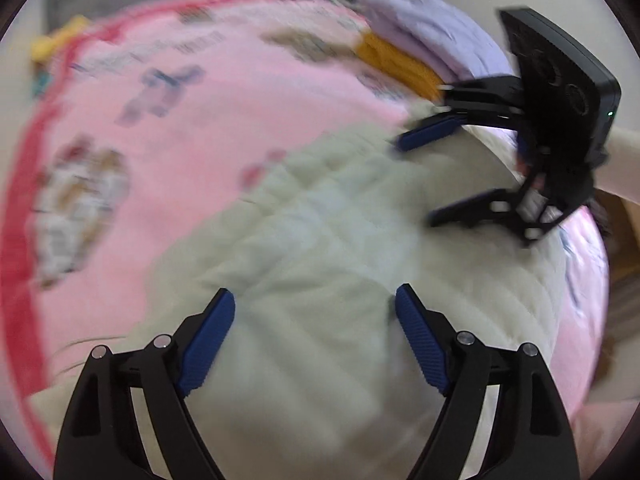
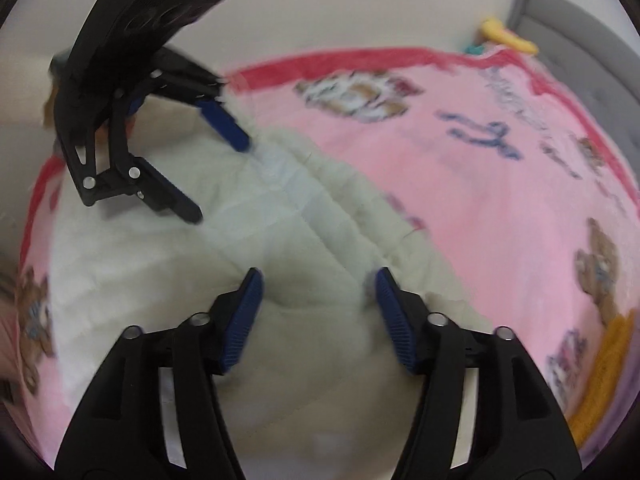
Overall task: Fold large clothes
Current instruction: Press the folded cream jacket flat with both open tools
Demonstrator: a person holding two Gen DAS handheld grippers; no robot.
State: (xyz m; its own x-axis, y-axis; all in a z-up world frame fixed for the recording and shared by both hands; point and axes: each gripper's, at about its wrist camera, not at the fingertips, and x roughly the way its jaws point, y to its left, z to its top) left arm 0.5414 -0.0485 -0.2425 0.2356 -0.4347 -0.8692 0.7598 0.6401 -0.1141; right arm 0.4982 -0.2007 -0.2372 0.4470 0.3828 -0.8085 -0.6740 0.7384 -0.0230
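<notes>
Pink fleece covers almost the whole bed: a blanket with a red border and printed cartoon bears and some blue writing, too blurred to read. On top of the blanket lies the cream quilted garment, spread over the near part of the bed, with stitched lines and soft folds running across it. Its far edge makes an uneven line against the pink.

At the far side in the left wrist view, a pile of clothes sits on the blanket: a lilac piece on top and a mustard-yellow piece under it. The same yellow cloth shows at the right edge of the right wrist view. A yellow soft object lies near the grey padded headboard. Behind the bed the wall is plain and pale.

The left gripper points down over the cream garment with its blue pads wide apart; nothing is between them, only the cloth below. The right gripper also stands open above the garment, somewhat less wide, and its pads press on nothing. Each gripper is also seen from the other camera, the right gripper toward the pile of clothes and the left gripper toward the red border. Both views are blurred, so small details of the cloth cannot be told.
</notes>
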